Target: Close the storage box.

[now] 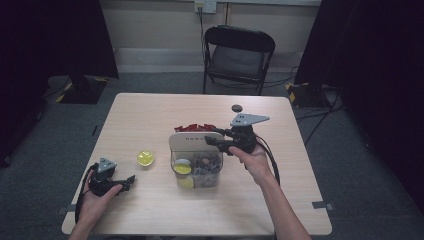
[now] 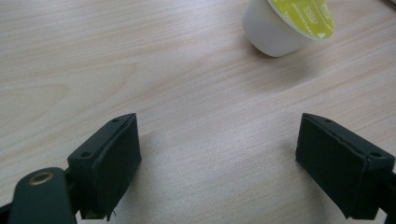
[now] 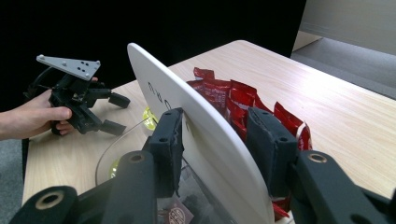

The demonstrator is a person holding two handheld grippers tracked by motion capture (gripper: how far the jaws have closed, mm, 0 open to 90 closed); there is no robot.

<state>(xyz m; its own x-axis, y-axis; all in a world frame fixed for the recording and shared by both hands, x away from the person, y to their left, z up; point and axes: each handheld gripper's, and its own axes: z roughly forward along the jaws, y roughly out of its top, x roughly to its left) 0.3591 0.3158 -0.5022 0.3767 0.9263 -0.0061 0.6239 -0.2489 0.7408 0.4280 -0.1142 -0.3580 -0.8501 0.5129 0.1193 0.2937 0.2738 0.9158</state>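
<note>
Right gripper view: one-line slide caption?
Right gripper clamps the white oval lid upright before red foil packets.

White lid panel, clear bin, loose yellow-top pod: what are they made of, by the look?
White lid panel: looks like smooth matte plastic; thin, even edge, printed lettering. Could be coated wood.
Clear bin: glossy transparent plastic, probably; its contents show through the walls.
Loose pod: white, matte, moulded-looking plastic cup with a yellow printed film or foil top; which one is unclear.
</note>
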